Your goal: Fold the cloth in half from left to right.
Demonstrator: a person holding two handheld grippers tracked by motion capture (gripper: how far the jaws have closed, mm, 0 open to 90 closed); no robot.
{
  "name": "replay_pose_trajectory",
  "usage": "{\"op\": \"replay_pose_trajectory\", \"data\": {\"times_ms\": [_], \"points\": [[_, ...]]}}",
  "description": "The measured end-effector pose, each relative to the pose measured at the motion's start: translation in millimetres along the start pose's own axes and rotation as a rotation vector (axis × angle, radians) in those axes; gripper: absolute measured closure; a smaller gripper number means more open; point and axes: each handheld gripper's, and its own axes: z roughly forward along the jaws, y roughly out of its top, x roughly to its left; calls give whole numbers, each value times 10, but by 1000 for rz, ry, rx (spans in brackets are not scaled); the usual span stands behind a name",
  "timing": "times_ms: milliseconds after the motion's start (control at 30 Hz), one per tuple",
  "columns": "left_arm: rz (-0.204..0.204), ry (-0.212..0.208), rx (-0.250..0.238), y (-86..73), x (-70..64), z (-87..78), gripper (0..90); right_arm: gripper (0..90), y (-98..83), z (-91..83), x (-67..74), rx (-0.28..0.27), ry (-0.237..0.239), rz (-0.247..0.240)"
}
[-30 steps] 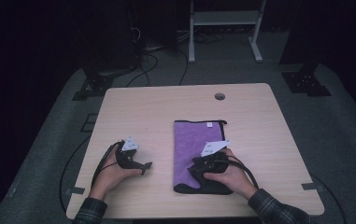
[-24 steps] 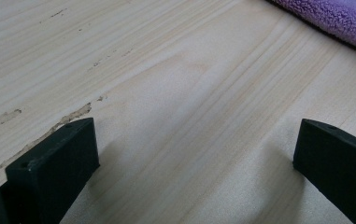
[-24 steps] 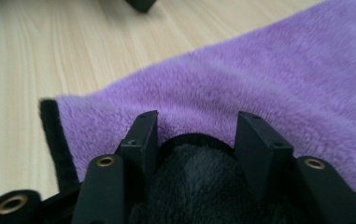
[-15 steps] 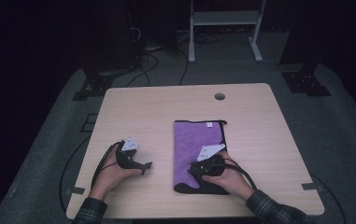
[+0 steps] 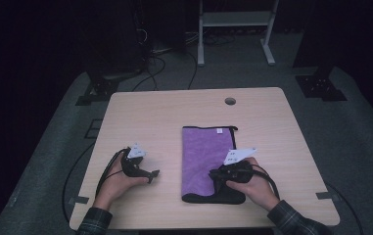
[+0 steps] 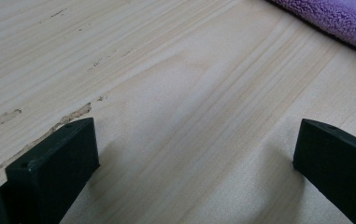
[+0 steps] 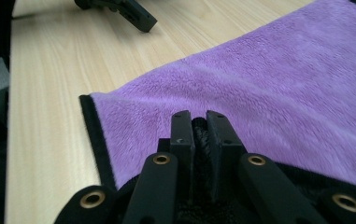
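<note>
**Purple towel, near hem pinched and ready to fold**

Purple fleece towel (image 5: 207, 156) lies flat on the table (image 5: 150, 112), black edging all round. The right gripper (image 7: 199, 122) has just been closing and now has its jaws nipped down on the dark near hem, with a bit of black fabric bunched between them; the purple spreads out ahead of it and off to both sides. The left gripper (image 5: 150, 174) sits well off to the left of the towel on bare wood, jaws wide and holding nothing, the towel's edge just ahead of it and off to one side.

My read: this is the grab step of a fold. Next move probably calls for lifting that hem and carrying it forward over the far edge without losing the pinch, maybe with the left gripper pinning or taking the other corner.

Hard to tell how much cloth is really caught, since the right hand (image 5: 252, 183) covers that corner from above.
</note>
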Motion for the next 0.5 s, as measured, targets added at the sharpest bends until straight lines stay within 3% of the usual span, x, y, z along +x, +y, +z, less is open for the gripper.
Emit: {"op": "replay_pose_trajectory", "data": {"times_ms": [267, 500], "points": [[-1, 1, -3, 0, -1, 2, 0, 814, -196, -290, 32, -22, -20, 39], [-1, 1, -3, 0, -1, 2, 0, 796, -360, -408, 66, -8, -49, 51]]}}
